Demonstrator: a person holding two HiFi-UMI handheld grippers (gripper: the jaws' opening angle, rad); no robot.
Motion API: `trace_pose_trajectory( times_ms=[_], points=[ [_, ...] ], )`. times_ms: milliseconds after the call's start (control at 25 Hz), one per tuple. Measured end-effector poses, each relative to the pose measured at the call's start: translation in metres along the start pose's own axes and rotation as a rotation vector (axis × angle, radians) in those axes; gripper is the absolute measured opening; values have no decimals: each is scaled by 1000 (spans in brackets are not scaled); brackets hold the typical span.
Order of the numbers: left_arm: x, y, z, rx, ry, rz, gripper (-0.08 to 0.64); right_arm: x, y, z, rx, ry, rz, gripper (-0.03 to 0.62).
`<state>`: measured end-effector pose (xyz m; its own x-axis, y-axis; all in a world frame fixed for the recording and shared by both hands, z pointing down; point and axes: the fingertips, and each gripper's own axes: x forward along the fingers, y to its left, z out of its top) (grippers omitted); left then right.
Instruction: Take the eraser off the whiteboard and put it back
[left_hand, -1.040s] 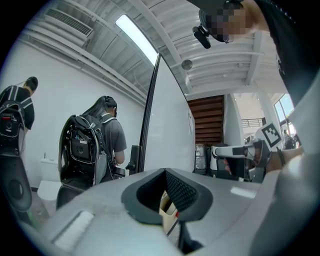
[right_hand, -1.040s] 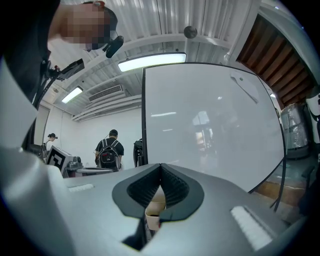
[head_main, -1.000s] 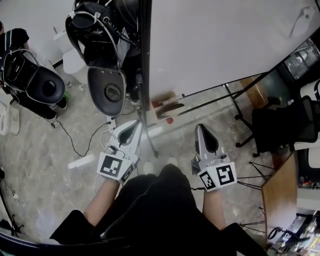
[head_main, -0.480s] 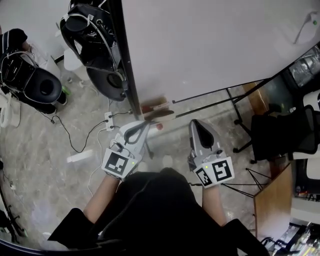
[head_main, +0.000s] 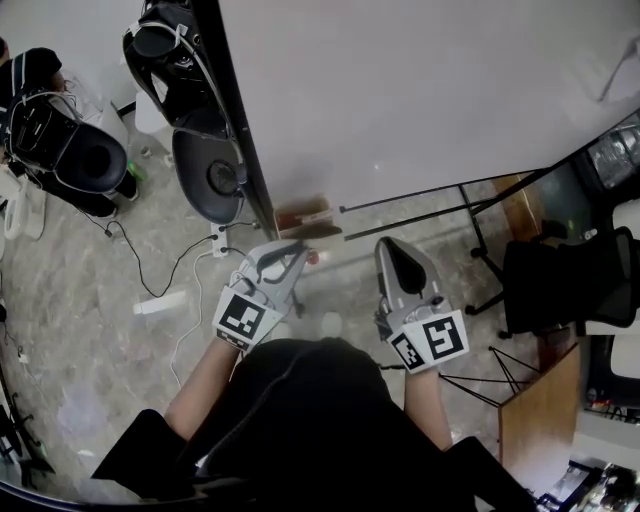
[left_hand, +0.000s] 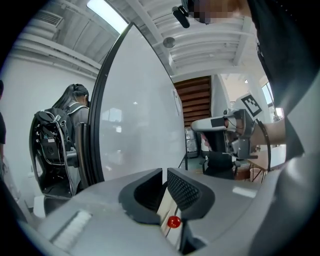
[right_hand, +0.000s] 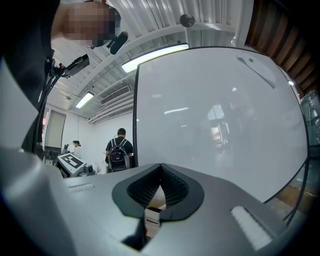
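Note:
The whiteboard (head_main: 420, 90) stands upright in a black frame, and a brownish block, possibly the eraser (head_main: 305, 217), rests on the ledge at its lower left corner. My left gripper (head_main: 290, 248) points at that ledge. Its jaws (left_hand: 165, 174) are opening, with a narrow gap and nothing between them. A red marker cap (left_hand: 173, 221) shows just below them. My right gripper (head_main: 390, 245) hangs to the right, short of the board, its jaws (right_hand: 161, 168) shut on nothing. A pale flat piece (right_hand: 260, 70) sticks high on the board's right side.
Black seats and bags (head_main: 75, 160) stand left of the board, with cables (head_main: 150, 270) on the floor. The board's stand rails (head_main: 440, 200) run right toward a black office chair (head_main: 560, 270). A person with a backpack (right_hand: 119, 150) stands behind.
My left gripper has moved forward and right toward the ledge at the board's corner, and its jaws have parted a little. The right gripper has shifted slightly left.

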<state>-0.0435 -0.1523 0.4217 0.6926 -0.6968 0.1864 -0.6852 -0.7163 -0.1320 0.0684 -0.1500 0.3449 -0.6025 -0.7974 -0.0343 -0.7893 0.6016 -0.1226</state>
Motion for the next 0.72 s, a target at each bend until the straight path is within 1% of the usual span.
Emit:
trace_pose_trajectory(
  times_ms=[120,280,440,600,720],
  points=[
    [9,-6,-5,48,33,-24,54,1,-3,-2,1,5,9,9],
    [22,-11,-15,85,85,-56,125,3,-8,-5,1,12,14,9],
    [36,-15,-35,158,189,-74,200,2,-19,-5,5,13,6,9],
    [44,-19,-45,255,270,-78,218,1,-25,-7,11,11,6,9],
    [52,-20,-51,289,314,-78,236,2,-29,-8,17,11,10,9]
  ],
)
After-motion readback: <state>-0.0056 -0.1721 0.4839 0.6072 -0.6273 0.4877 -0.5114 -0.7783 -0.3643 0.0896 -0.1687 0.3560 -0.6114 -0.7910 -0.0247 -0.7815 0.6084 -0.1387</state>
